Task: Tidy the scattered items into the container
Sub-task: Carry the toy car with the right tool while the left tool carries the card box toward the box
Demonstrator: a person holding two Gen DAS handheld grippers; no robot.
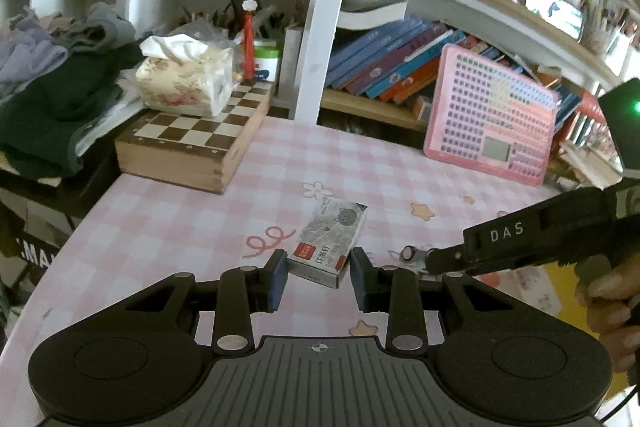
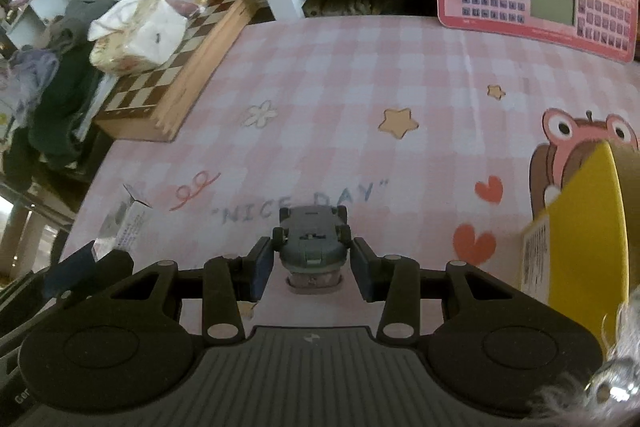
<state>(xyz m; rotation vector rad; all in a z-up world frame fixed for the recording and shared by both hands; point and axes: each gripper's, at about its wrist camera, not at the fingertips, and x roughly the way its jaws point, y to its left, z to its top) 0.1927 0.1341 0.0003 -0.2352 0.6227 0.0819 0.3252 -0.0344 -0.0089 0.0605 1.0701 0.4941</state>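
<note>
While your left gripper (image 1: 319, 275) sits at lower centre of its view, its nearly closed pads pinch the near end of a small grey cardboard staple box (image 1: 330, 242) above the pink checked tablecloth (image 1: 168, 227). At left, a wooden chessboard box (image 1: 192, 143) carries a floral tissue pack (image 1: 184, 79). Your right gripper (image 2: 312, 269) clamps a small grey toy car (image 2: 311, 239); what lies under it is unclear. At the right edge, a yellow box (image 2: 580, 227) is cut off.
</note>
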